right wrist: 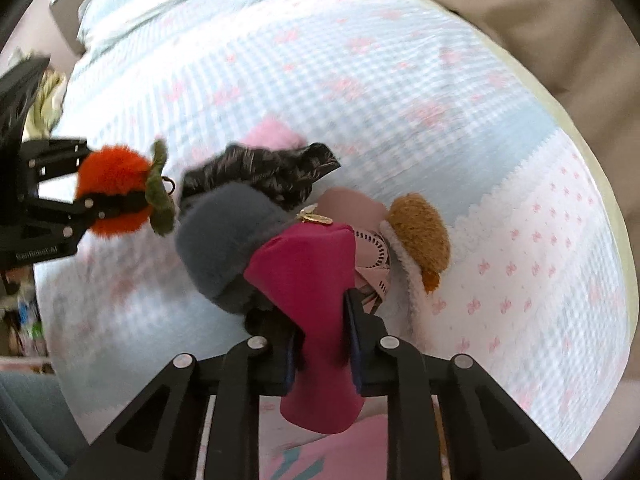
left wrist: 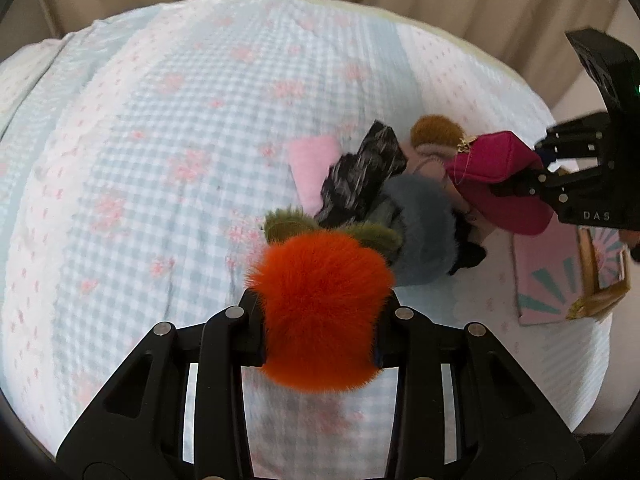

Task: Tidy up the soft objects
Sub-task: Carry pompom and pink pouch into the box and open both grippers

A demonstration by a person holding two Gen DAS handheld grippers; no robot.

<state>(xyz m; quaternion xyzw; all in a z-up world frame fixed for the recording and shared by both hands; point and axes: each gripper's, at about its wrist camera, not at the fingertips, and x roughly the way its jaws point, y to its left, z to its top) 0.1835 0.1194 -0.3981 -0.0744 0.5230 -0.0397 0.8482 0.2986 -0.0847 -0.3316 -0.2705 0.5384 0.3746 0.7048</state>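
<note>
Both grippers are closed on something soft above a bed (left wrist: pixel 160 128) covered in a blue-checked quilt with pink flowers. The left gripper (left wrist: pixel 320 320) is squeezed narrow around an orange furry ball (left wrist: pixel 320 304) with green leaves, low in the centre of the left wrist view; the fur bulges out past both jaws, so the hold looks firm. In the right wrist view the same ball (right wrist: pixel 114 192) sits at the left edge. The right gripper (right wrist: pixel 324 344) pinches a magenta pouch (right wrist: pixel 312 280) near one end, leaving the rest, with its gold clasp, to stick out ahead.

The remaining soft things lie in a heap in the middle of the frame: a grey-blue fluffy piece (right wrist: pixel 224 236), a black patterned cloth (right wrist: pixel 260 172), a pink fluffy piece (right wrist: pixel 272 136) and a brown-topped plush (right wrist: pixel 420 236). Taking one item in each gripper probably serves to thin the heap. No sorting spot is plainly visible.
</note>
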